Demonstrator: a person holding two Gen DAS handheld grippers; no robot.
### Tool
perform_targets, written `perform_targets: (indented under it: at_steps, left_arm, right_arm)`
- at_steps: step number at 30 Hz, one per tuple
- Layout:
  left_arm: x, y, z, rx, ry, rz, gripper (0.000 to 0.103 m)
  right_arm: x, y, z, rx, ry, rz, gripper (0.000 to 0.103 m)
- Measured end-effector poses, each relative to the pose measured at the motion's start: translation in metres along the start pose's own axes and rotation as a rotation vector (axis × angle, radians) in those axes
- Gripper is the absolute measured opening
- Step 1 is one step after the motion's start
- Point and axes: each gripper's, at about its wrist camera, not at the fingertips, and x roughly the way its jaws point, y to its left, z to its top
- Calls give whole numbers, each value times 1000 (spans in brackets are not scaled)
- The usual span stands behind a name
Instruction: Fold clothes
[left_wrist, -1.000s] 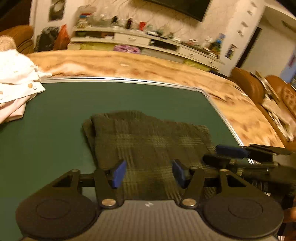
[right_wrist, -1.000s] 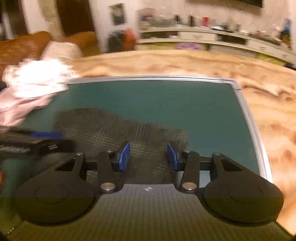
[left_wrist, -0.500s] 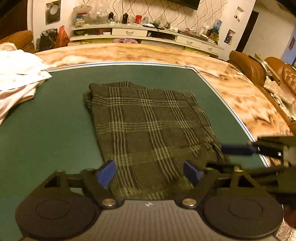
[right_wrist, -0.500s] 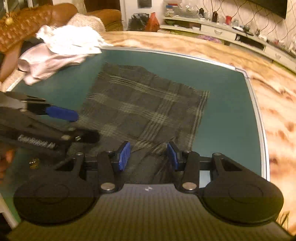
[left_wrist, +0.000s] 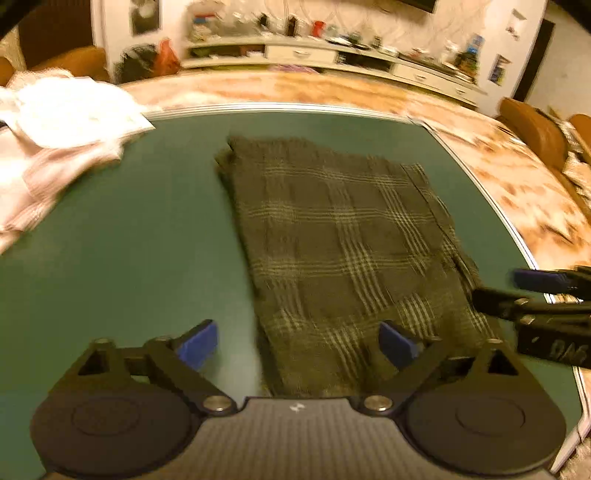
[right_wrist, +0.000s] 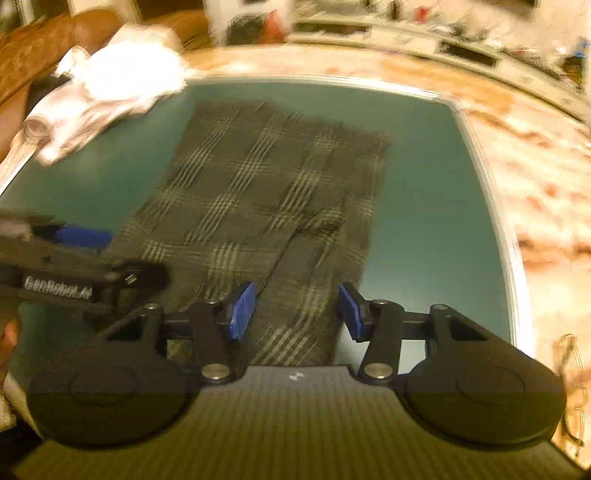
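We see the green mat (left_wrist: 122, 236) w/ the plaid cloth (left_wrist: 343, 236) flat in its middle, white clothes (left_wrist: 62, 110) at the mat's far left corner. Left gripper (left_wrist: 297, 345) is opening wide, right gripper (right_wrist: 295, 310) opening too, nothing pinched. Risk: cloth's near edge catches a blue pad & the fold pulls open. Only the right view shows the seam flap near the cloth's near edge.
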Motion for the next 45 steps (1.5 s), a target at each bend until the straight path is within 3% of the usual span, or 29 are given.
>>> perform_targets:
  at_steps: [2, 7, 12, 20, 37, 45]
  left_arm:
    - [2, 1, 24, -21, 8, 41, 102]
    - [13, 3, 88, -91, 72, 124, 103]
    - [31, 5, 120, -121, 87, 187, 103]
    - [57, 17, 127, -174, 137, 227, 103]
    - [43, 9, 131, -132, 41, 258, 103]
    - [34, 10, 120, -123, 36, 254, 103]
  right_arm:
    - [0, -6, 19, 67, 0, -80, 80]
    - [22, -12, 77, 149, 87, -139, 81]
    - [41, -10, 120, 187, 106, -164, 81]
    - [59, -2, 145, 169, 106, -214, 81]
    - [54, 4, 147, 159, 38, -164, 81]
    - [42, 15, 142, 132, -6, -160, 81]
